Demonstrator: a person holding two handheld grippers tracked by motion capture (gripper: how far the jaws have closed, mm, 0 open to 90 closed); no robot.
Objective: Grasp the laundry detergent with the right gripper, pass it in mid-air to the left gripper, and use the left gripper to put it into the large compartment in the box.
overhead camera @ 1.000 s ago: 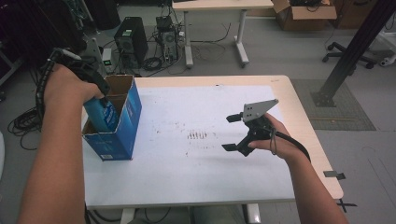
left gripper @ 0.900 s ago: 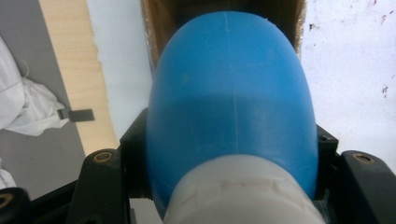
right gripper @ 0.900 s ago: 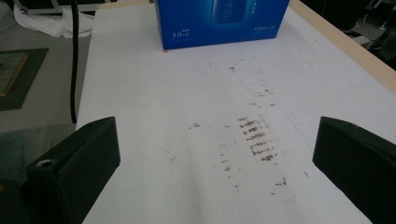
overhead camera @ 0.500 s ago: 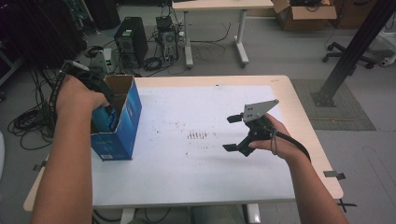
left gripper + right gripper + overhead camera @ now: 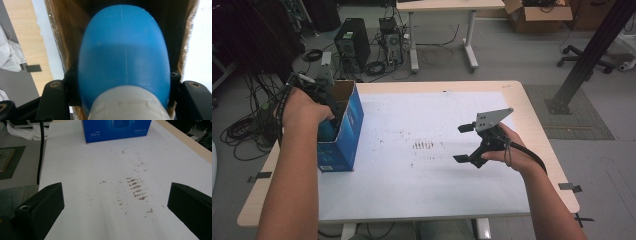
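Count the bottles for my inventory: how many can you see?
1: a blue bottle held in the left gripper, going into the blue box at the table's left. The box may hide others.

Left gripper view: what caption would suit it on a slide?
Left gripper shut on a blue bottle with a white cap, inside the open cardboard box.

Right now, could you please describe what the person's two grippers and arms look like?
Both arms are bare, with no sleeves in sight. The right gripper is black with two blocky, flat-faced jaws, a grey three-cornered plate on top and a black cable looping past the wrist. The left gripper is black too, with round screw heads on its jaw mounts and a dark cable.
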